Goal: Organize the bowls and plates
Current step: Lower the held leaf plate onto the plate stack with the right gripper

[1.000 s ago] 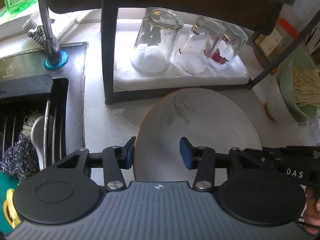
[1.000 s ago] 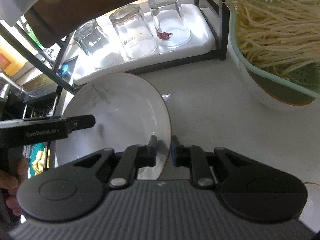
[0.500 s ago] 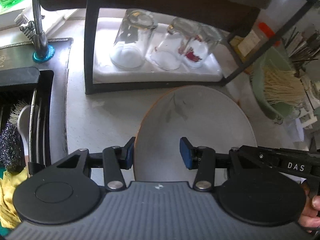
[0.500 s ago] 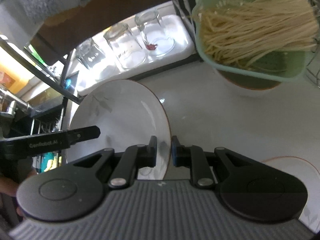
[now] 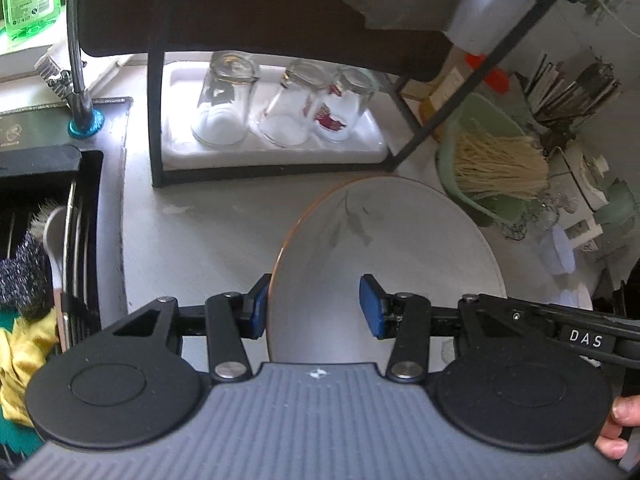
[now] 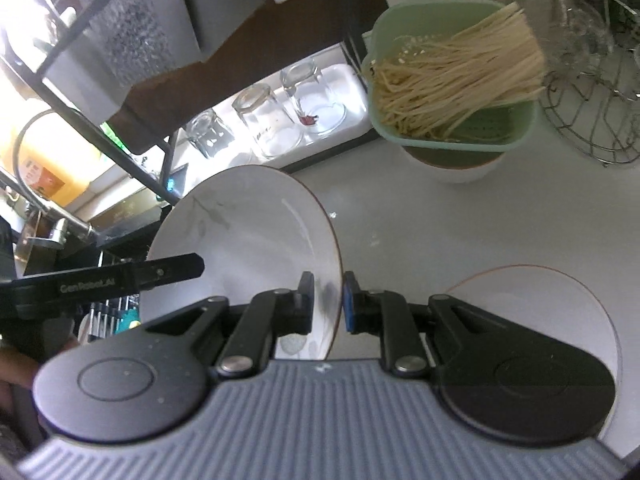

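A white plate with a brown rim and a grey leaf print (image 6: pixel 244 240) is held tilted above the counter. My right gripper (image 6: pixel 326 304) is shut on its right rim. In the left wrist view the same plate (image 5: pixel 384 248) fills the middle. My left gripper (image 5: pixel 316 306) is open, its jaws astride the plate's left rim, one pad outside the rim and one over the plate's face. A second white plate (image 6: pixel 560 300) lies flat on the counter at the lower right of the right wrist view.
A black rack holds a white tray (image 5: pixel 276 152) with three upturned glasses (image 5: pixel 224 100). A green colander of dry noodles (image 6: pixel 452 92) stands at the right, a wire basket (image 6: pixel 592 92) beyond it. The sink (image 5: pixel 40 240) with faucet (image 5: pixel 76 60) and scrubbers is on the left.
Both grippers and the plate have risen and pulled back from the rack. The second plate has come into the right wrist view. Grip states are unchanged.
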